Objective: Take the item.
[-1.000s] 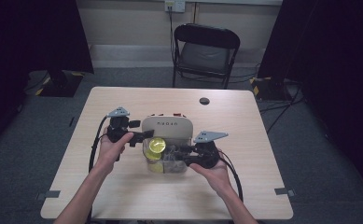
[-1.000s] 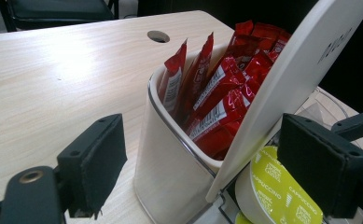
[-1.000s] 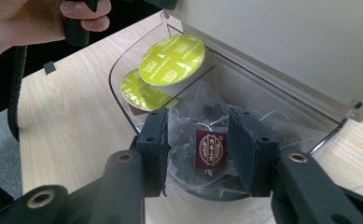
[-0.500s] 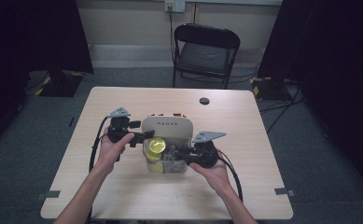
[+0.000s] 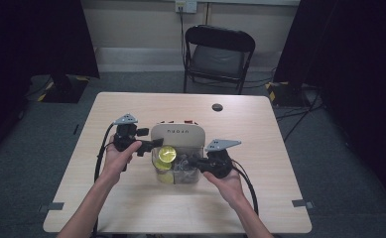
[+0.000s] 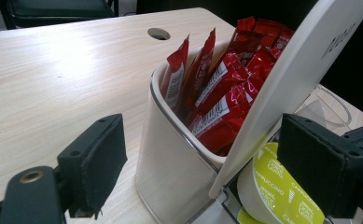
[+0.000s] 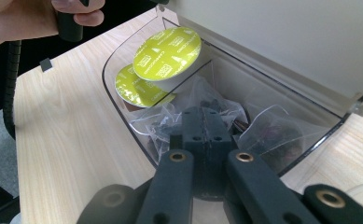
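- left gripper (image 5: pixel 148 145), left of the organiser box (image 5: pixel 177 135), jaws wide apart, holding nothing, beside its raised lid (image 6: pixel 286 88)
- green coffee capsule (image 7: pixel 167 52) leans in the box's clear front tray (image 7: pixel 118 100); likely light with a thin foil top, best pinched by the rim
- left gripper view alone shows the red sachets (image 6: pixel 221 88) behind the lid
- right gripper (image 7: pixel 202 128), right of the box, jaws closed together over clear wrapped packets (image 7: pixel 170 122); cannot tell if it grips one

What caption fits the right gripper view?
Right gripper, fingers together, reaching into clear bin of wrapped packets beside two green capsules.
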`<state>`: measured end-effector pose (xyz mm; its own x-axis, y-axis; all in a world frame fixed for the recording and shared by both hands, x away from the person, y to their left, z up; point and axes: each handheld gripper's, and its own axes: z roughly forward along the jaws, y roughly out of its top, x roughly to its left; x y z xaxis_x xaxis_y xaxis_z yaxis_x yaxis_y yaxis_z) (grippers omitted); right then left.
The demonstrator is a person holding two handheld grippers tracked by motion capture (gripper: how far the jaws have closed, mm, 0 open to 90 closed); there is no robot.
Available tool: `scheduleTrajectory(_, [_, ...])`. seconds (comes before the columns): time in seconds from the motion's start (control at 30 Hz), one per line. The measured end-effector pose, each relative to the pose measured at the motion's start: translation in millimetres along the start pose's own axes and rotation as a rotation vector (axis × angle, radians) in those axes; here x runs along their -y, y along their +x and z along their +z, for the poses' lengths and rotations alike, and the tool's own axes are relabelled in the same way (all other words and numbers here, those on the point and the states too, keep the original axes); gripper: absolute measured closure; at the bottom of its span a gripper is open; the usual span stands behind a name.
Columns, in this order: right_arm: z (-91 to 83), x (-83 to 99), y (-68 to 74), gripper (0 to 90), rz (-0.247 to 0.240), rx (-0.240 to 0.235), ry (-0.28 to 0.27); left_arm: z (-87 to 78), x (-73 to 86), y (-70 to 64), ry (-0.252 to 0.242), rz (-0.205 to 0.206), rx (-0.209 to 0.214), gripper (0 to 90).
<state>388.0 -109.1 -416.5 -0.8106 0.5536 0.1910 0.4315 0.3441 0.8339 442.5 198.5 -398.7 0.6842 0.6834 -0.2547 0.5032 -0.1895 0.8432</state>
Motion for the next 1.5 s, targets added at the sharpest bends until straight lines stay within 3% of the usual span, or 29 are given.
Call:
scheduleTrajectory(0.47, [-7.3,-3.4,0.0,90.0,0.015,-0.001,-0.044,-3.2,-0.2,1.9,-0.010,-0.005,0.002,15.4])
scheduleTrajectory(1.5, [-17.0,-14.3,5.7,90.0,-0.004,-0.036,-0.096,-2.5,0.9,3.2,-0.002,-0.006,0.006,15.2])
